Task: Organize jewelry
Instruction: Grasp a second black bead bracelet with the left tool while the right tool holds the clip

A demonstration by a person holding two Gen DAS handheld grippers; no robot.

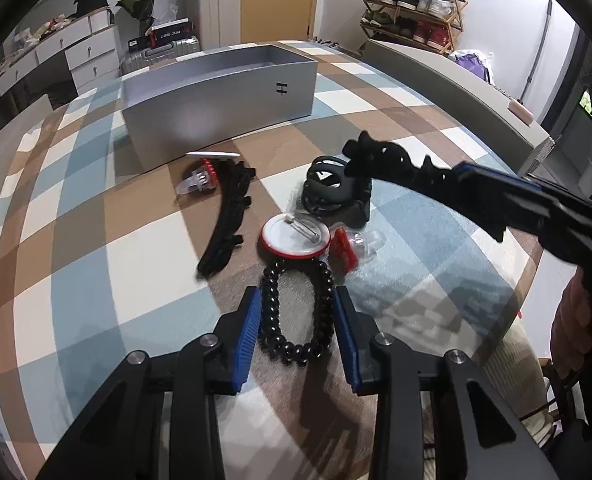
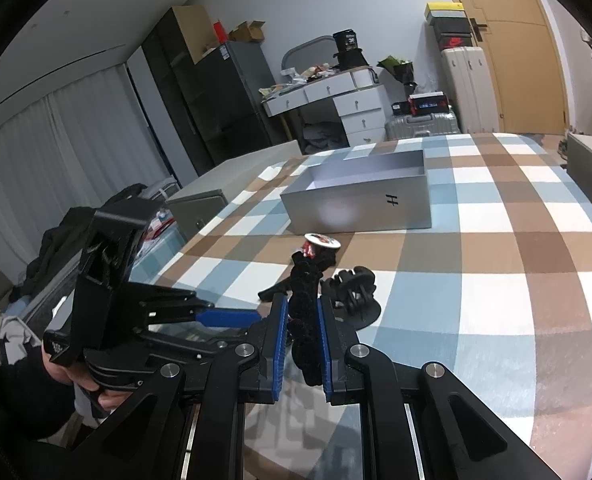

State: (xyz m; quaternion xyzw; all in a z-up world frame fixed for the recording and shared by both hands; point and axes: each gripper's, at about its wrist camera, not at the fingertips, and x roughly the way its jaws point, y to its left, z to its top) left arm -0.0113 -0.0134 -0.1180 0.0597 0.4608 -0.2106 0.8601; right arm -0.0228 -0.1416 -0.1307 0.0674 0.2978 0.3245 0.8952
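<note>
My left gripper (image 1: 298, 300) is open, its blue pads on either side of a black spiral hair tie (image 1: 296, 312) lying on the checked tablecloth. My right gripper (image 2: 302, 308) is shut on a black lacy hair band (image 2: 306, 312), held above the table; it also shows in the left wrist view (image 1: 392, 160). On the cloth lie a round white badge with a red rim (image 1: 294, 241), two clear clips with red parts (image 1: 352, 246) (image 1: 199, 178), a second black lacy band (image 1: 227, 220) and a black claw clip pile (image 1: 332, 192). An open grey box (image 1: 219, 112) stands behind them.
A grey bench (image 1: 456, 88) runs along the table's right side. White drawers (image 1: 55, 56), suitcases and a shoe rack (image 1: 416, 4) stand in the room behind. The left gripper's body (image 2: 107, 264) is at the left in the right wrist view.
</note>
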